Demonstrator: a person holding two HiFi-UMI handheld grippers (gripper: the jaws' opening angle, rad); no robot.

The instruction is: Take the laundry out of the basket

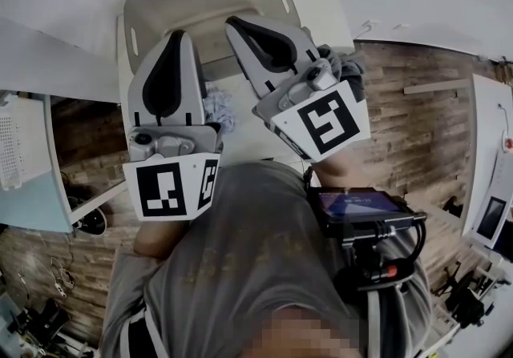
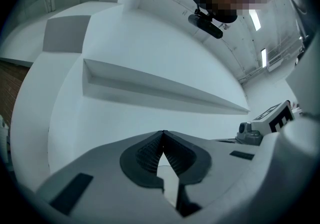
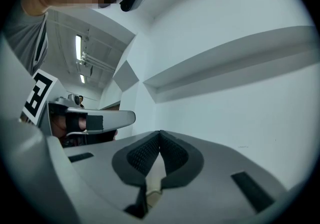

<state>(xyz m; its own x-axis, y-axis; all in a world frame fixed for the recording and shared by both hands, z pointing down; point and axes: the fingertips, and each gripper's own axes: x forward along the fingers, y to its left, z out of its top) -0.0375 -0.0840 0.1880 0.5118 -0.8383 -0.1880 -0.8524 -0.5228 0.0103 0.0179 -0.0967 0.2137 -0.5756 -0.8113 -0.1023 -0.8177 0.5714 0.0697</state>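
Note:
The beige laundry basket [image 1: 160, 4] stands on a white table at the top of the head view; the part of its inside that shows looks bare. A crumpled pale blue cloth [image 1: 218, 106] lies on the table between the grippers, and a dark grey cloth [image 1: 350, 74] peeks out behind the right one. Both grippers are raised close to the head camera, in front of the basket. The left gripper [image 1: 178, 34] [image 2: 163, 133] is shut with nothing in it. The right gripper [image 1: 232, 22] [image 3: 160, 133] is also shut and empty. Both gripper views look up at white walls and ceiling.
A white perforated bin [image 1: 16, 140] sits on a shelf at the left. The floor has a brick pattern [image 1: 417, 108]. A white cabinet [image 1: 489, 156] stands at the right. A screen device [image 1: 361, 206] is strapped to the person's chest.

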